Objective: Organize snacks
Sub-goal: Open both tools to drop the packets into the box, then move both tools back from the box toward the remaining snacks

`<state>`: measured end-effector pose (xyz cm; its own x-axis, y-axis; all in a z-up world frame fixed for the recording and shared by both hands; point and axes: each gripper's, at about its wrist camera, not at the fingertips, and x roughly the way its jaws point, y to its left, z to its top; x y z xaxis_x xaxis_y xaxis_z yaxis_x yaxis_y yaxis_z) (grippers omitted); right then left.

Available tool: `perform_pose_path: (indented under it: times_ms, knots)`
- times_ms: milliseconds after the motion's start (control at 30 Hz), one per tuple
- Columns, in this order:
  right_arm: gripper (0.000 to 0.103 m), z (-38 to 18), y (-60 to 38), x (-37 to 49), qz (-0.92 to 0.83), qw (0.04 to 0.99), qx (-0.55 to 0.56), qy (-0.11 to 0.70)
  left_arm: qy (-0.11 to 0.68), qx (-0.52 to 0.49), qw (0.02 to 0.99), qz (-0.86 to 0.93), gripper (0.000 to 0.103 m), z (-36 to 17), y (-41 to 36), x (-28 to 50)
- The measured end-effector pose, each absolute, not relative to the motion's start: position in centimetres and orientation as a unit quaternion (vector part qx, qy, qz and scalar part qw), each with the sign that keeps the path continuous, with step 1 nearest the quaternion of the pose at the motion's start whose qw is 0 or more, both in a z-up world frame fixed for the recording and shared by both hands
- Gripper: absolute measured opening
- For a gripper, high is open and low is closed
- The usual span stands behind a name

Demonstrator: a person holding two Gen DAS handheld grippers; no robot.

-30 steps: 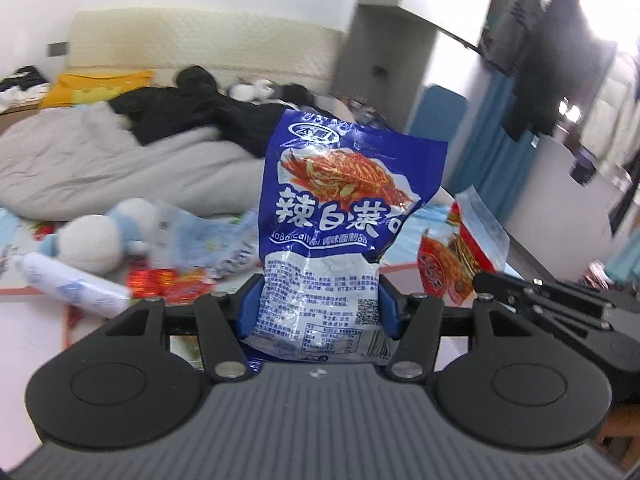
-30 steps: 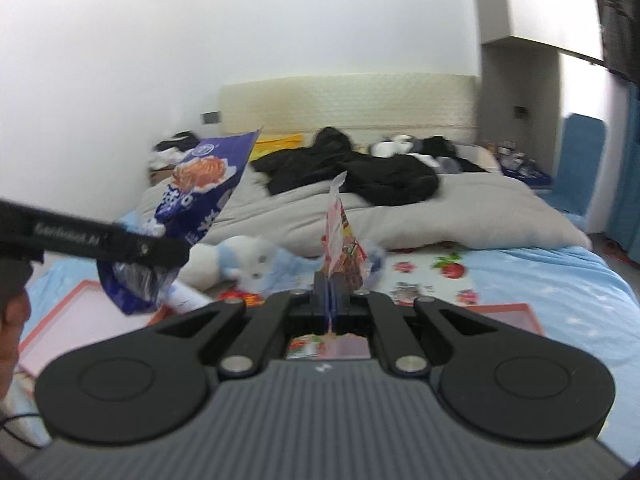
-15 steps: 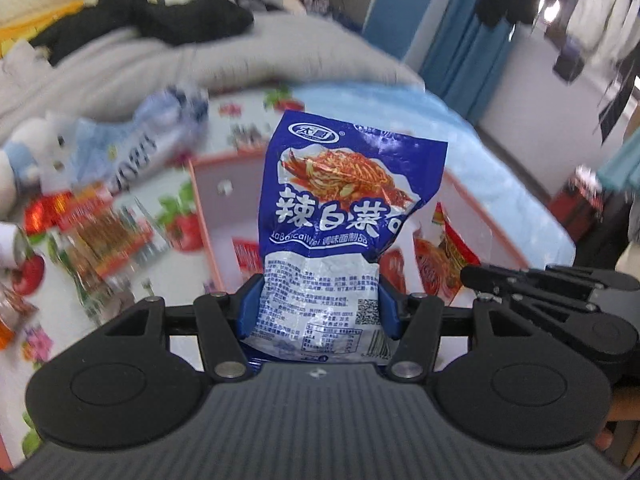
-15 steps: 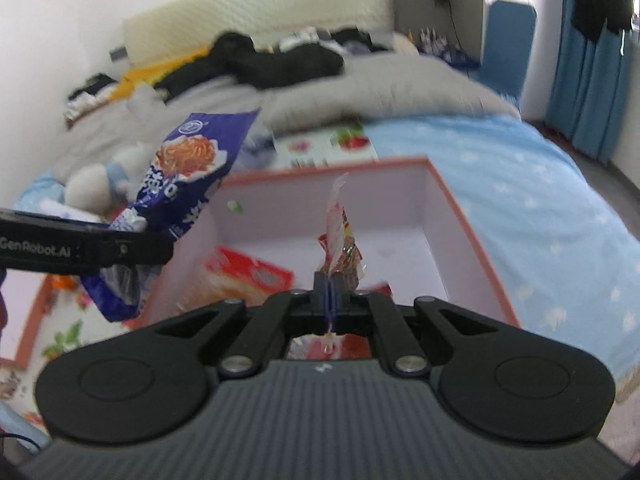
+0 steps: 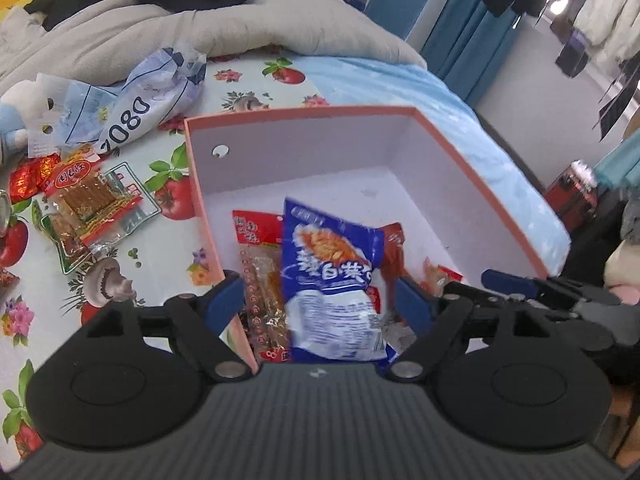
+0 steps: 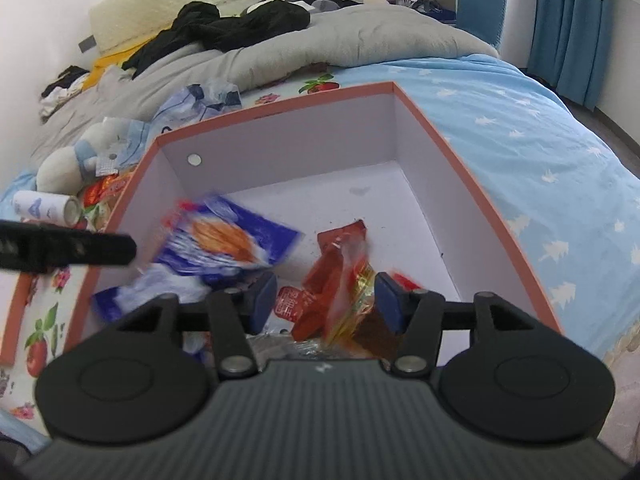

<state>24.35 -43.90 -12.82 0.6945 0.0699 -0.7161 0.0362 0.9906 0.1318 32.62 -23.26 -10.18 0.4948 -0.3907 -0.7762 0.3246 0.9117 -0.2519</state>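
Loose snacks [image 5: 86, 204]: red and clear packets lie on the fruit-print sheet [image 5: 168, 248], at 9 o'clock from the box.
Plastic bag [image 5: 136, 92]: crumpled, pale blue with dark print, at 10 o'clock from the box, beside a white soft toy [image 6: 70, 156].
Left gripper [image 5: 320, 300]: it hangs over the near part of the box; its jaws are opening and stand wide. The blue pads are apart from the packet between them, so it holds nothing.
Blue snack bag [image 5: 334, 280]: between the left pads but free, blurred, tilted, over the red packets in the box. In the right wrist view it shows at 9 o'clock from the right gripper.
Box [image 5: 444, 184]: open, orange rim, white inside, on the bed. It contains a long red packet [image 5: 260, 264] near its left wall.
Right gripper [image 6: 326, 298]: also over the box, at 3 o'clock from the left one; its jaws are opening, about half way apart.
Red snack packet [image 6: 344, 276]: between the right pads, blurred; the pads do not press on it.
Blanket [image 6: 360, 40]: grey, at 12 o'clock behind the box, with black clothes [image 6: 240, 24] on it.
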Motion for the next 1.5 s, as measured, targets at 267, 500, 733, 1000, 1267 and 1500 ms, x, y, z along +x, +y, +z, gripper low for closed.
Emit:
perform_pose_path:
  times_ms: [267,500,733,1000,1267,1500]
  knots:
    - [0.057,-9.2,-43.1,23.8,0.006,0.936,0.062,0.346,0.415,-0.07,0.883,-0.206,0.086,-6.2,-20.9,31.3]
    - [0.057,-4.5,-41.2,22.3,0.02,0.956,0.067,0.286,0.359,-0.072,0.91,-0.194,0.086,-1.7,-18.4,29.2]
    - [0.057,-1.1,-38.5,20.5,0.049,0.969,0.068,0.231,0.308,-0.063,0.933,-0.174,0.086,1.2,-15.4,25.9]
    - [0.057,0.2,-35.4,18.8,0.091,0.973,0.064,0.203,0.261,-0.046,0.955,-0.131,0.086,2.4,-11.8,21.6]
    - [0.057,-1.5,-31.9,17.2,0.127,0.97,0.051,0.202,0.275,-0.083,0.953,-0.091,0.086,0.0,-7.4,18.1]
    - [0.057,-4.6,-28.6,15.9,0.155,0.961,0.047,0.226,0.297,-0.103,0.948,-0.051,0.086,-2.9,-3.5,15.4]
